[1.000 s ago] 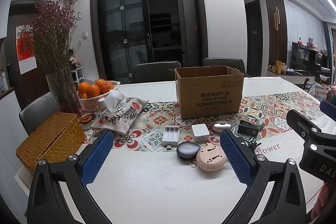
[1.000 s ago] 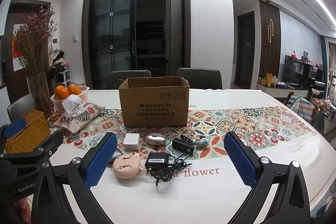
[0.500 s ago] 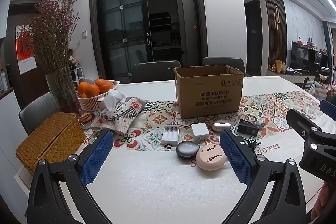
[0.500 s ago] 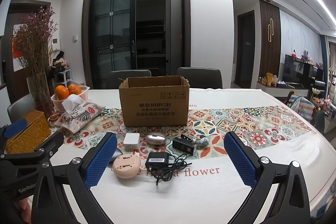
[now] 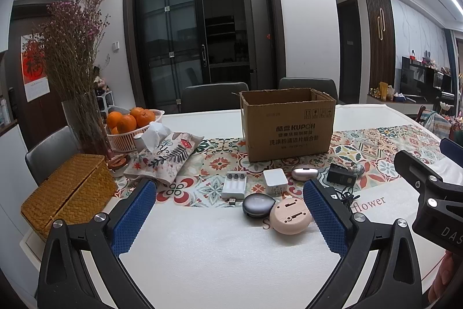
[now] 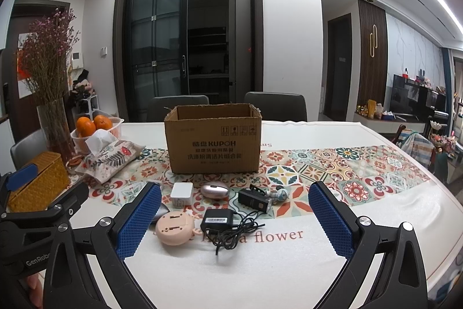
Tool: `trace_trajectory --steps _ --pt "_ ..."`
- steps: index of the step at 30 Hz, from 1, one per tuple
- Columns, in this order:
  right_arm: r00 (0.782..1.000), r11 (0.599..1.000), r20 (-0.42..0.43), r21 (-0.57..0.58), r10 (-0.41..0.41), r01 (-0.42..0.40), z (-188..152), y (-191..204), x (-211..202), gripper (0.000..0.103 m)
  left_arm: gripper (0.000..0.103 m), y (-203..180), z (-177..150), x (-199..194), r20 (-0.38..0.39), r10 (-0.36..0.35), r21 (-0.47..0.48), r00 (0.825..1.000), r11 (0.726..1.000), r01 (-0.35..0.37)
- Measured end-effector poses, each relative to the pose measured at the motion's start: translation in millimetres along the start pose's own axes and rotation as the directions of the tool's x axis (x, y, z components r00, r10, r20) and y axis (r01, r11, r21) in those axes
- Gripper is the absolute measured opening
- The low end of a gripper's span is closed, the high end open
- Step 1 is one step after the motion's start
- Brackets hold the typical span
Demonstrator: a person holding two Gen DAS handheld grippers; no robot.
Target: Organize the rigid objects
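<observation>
Both claws held released above the surface (image 5: 220, 257), nothing grasped.

The left claw (image 5: 230, 217) and right claw (image 6: 234, 219) are seen spread wide. Just beyond lie a pink round device (image 6: 173, 228), black adapter (image 6: 217, 220), white charger (image 5: 275, 181) and battery case (image 5: 234, 185). Farther back, an open cardboard box (image 6: 214, 146) stands upright on the patterned runner (image 6: 332, 173).

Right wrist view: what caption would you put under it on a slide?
Open right gripper hovering over small gadgets, a pink round device and a black adapter, before an open cardboard box.
</observation>
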State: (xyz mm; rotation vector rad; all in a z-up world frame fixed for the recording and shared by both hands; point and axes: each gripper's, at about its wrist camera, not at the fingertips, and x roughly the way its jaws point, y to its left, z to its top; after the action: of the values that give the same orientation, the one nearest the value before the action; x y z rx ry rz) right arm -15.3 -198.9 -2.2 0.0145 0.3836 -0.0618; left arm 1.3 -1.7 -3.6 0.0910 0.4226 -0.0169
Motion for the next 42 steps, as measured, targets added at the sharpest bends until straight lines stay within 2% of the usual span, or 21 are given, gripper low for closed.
trace_trajectory --steps 5,11,16,21,27,32,37,40,42 --pt "1.0 1.0 -0.004 0.0 -0.001 0.001 -2 1 1 0.103 0.103 1 -2 4 -0.011 -0.007 -0.002 1.0 1.0 0.007" --pt "1.0 1.0 -0.021 -0.006 -0.002 0.002 -3 0 7 0.103 0.103 -4 -8 12 -0.04 -0.046 0.008 0.998 0.999 0.047" --pt "0.997 1.0 -0.077 0.005 0.026 -0.025 -6 -6 22 0.103 0.103 -12 -15 27 -0.094 -0.084 0.027 0.992 0.996 0.087" --pt "0.991 0.999 -0.126 -0.011 0.049 -0.05 -9 -9 40 0.103 0.103 -19 -23 46 -0.16 -0.133 0.03 0.978 0.99 0.14" --pt "0.973 0.993 -0.198 -0.007 0.116 -0.119 -11 -11 66 0.103 0.103 -27 -28 66 -0.216 -0.189 0.03 0.958 0.979 0.2" --pt "0.946 0.985 -0.275 0.013 0.171 -0.174 -13 -13 90 0.102 0.103 -36 -33 83 -0.254 -0.228 0.032 0.94 0.969 0.244" --pt "0.923 0.98 -0.335 0.0 0.188 -0.199 -18 -11 109 0.1 0.103 -41 -36 98 -0.264 -0.237 0.068 0.935 0.962 0.263" --pt "0.913 0.978 -0.36 -0.013 0.19 -0.208 -19 -9 119 0.098 0.103 -44 -40 106 -0.283 -0.262 0.08 0.922 0.952 0.295" --pt "0.906 0.976 -0.376 -0.021 0.194 -0.218 -19 -8 124 0.098 0.098 -47 -42 110 -0.292 -0.271 0.094 0.917 0.946 0.31"
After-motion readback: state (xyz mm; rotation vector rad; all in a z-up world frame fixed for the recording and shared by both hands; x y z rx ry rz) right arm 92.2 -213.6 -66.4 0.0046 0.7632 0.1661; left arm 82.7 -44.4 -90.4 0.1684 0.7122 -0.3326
